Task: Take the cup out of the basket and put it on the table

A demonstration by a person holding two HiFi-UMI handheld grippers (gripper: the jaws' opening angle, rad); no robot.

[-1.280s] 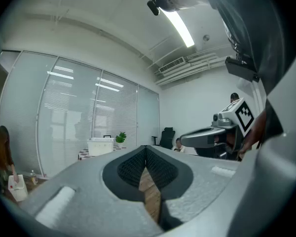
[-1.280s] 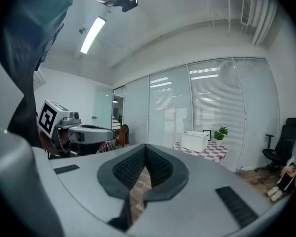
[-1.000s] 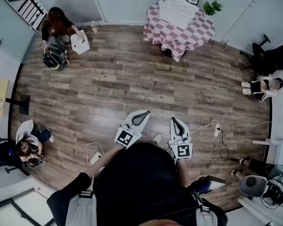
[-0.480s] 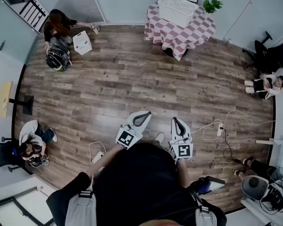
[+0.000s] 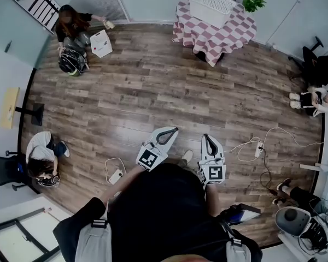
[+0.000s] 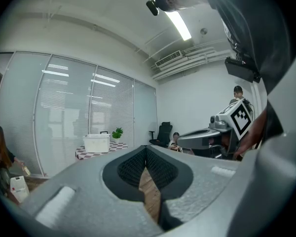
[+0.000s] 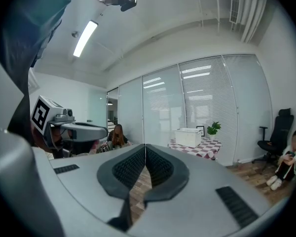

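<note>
Well apart from the work, both grippers hang over the wooden floor at the lower middle of the head view, pointing toward the top of the frame. The left gripper is clenched: in its own view the jaws meet at the tips with nothing between them, and only floor shows through the gap behind. The right gripper, just beside it, is likewise clenched and empty.

The white basket stands on the table, which wears a pink checked cloth, at the upper right of the head view. A wide stretch of floor lies between it and both grippers. The cup cannot be made out, so whether it lies in the basket cannot be told. A plant shows near the basket, to its right.

In the left gripper view the basket sits small at the left middle; in the right gripper view it is right of centre. People sit on the floor at the left edge, upper left and right edge.
</note>
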